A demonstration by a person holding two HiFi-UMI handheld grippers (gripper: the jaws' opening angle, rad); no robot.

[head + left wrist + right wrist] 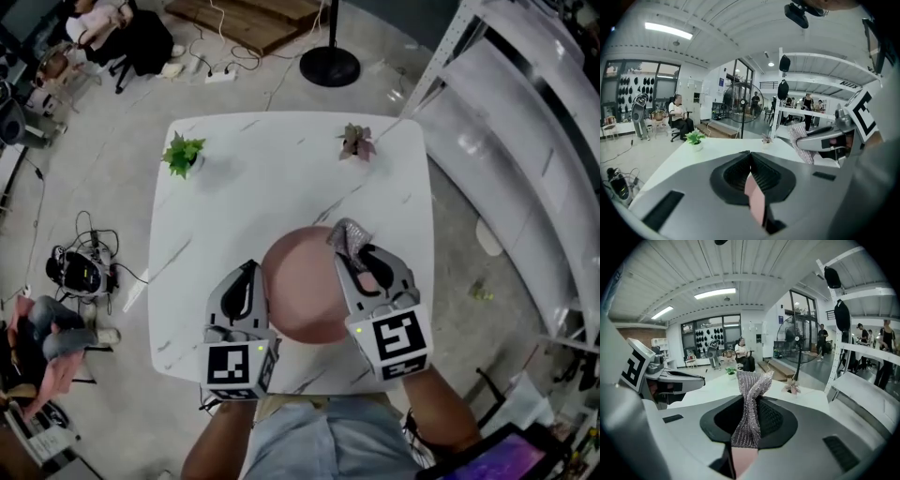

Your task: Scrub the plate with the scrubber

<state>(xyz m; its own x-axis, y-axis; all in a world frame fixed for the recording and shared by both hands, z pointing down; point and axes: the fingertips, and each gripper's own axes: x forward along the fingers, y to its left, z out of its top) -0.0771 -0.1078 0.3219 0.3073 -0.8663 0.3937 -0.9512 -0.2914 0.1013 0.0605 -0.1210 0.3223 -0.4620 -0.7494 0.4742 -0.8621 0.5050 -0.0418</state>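
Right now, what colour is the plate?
Pink. The plate shows best in the head view.

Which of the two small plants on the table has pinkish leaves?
The right plant; its leaves are pinkish-purple, while the left plant has bright green leaves.

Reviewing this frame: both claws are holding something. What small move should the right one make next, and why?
Probably sweep the right claw leftward so the scrubber drags across the plate. The scrubber is pinched in that claw and sits at the plate's upper right edge, with most of the pink face uncovered. The left claw is shut on the plate's left edge, which should steady it.
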